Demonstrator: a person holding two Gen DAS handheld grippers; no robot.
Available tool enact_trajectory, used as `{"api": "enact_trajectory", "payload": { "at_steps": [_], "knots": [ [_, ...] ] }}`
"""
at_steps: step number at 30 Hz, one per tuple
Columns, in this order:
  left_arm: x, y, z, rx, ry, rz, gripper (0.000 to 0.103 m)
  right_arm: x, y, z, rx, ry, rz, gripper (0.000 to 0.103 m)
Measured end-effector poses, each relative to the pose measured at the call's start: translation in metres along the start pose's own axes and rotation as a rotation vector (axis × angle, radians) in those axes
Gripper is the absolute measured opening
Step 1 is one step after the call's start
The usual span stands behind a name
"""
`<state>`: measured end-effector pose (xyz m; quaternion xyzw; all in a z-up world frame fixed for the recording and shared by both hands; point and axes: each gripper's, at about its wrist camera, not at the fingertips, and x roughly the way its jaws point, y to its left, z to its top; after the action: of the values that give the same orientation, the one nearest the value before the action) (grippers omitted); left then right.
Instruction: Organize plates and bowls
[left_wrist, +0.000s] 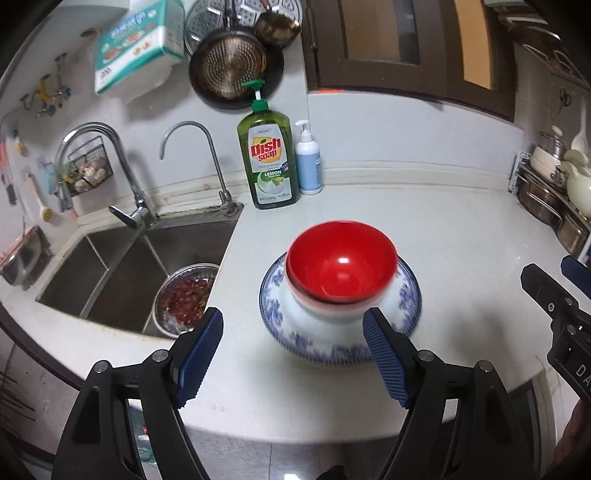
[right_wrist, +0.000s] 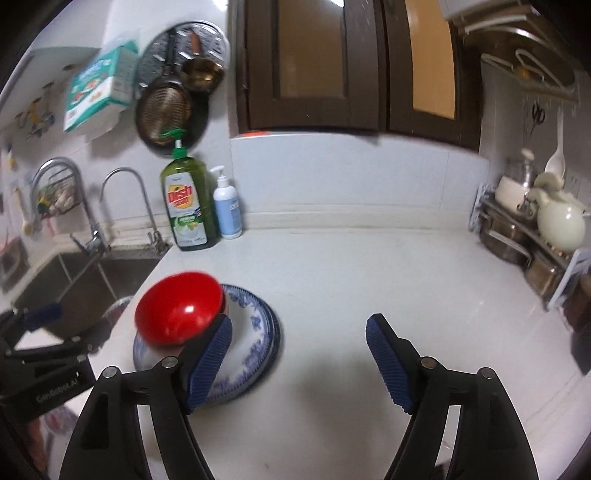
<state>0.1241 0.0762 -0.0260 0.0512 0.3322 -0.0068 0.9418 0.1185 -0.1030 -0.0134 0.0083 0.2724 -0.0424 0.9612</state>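
Observation:
A red bowl (left_wrist: 340, 267) sits nested in a white bowl with blue pattern (left_wrist: 321, 328), which rests on a blue-and-white plate (left_wrist: 408, 295) on the white counter. My left gripper (left_wrist: 293, 345) is open and empty, just in front of the stack, jaws apart at either side. In the right wrist view the red bowl (right_wrist: 177, 312) and plates (right_wrist: 255, 343) lie at the left. My right gripper (right_wrist: 299, 350) is open and empty, to the right of the stack; its left finger (right_wrist: 210, 362) overlaps the plate edge.
A steel sink (left_wrist: 122, 273) at the left holds a metal bowl of red food (left_wrist: 184, 299). Dish soap bottle (left_wrist: 267, 162) and a white pump bottle (left_wrist: 308, 162) stand at the back. A rack with pots (right_wrist: 532, 229) stands at the right. The counter's front edge is close.

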Motion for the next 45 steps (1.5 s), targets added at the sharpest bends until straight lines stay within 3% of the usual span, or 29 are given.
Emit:
{"api": "enact_trajectory", "payload": {
  "at_steps": [9,17,33,36,45],
  "knots": [
    [-0.075,-0.001,-0.050,-0.041,-0.088,0.032,0.090,-0.067,-0.008,-0.046,0.017,0.029,0.071,0.079],
    [-0.120,-0.003,-0.078,-0.034,-0.113,0.005,0.096,-0.126,-0.011,-0.076,0.035,0.005,0.039,0.079],
    [-0.163,0.007,-0.104,0.023,-0.168,-0.029,0.098,-0.190,-0.001,-0.102,0.065,-0.040,0.003,0.079],
    [-0.168,0.008,-0.106,0.040,-0.167,-0.045,0.102,-0.199,0.001,-0.105,0.087,-0.043,-0.007,0.085],
    [-0.183,0.015,-0.114,0.053,-0.187,-0.057,0.102,-0.219,0.005,-0.112,0.107,-0.067,-0.025,0.085]
  ]
}}
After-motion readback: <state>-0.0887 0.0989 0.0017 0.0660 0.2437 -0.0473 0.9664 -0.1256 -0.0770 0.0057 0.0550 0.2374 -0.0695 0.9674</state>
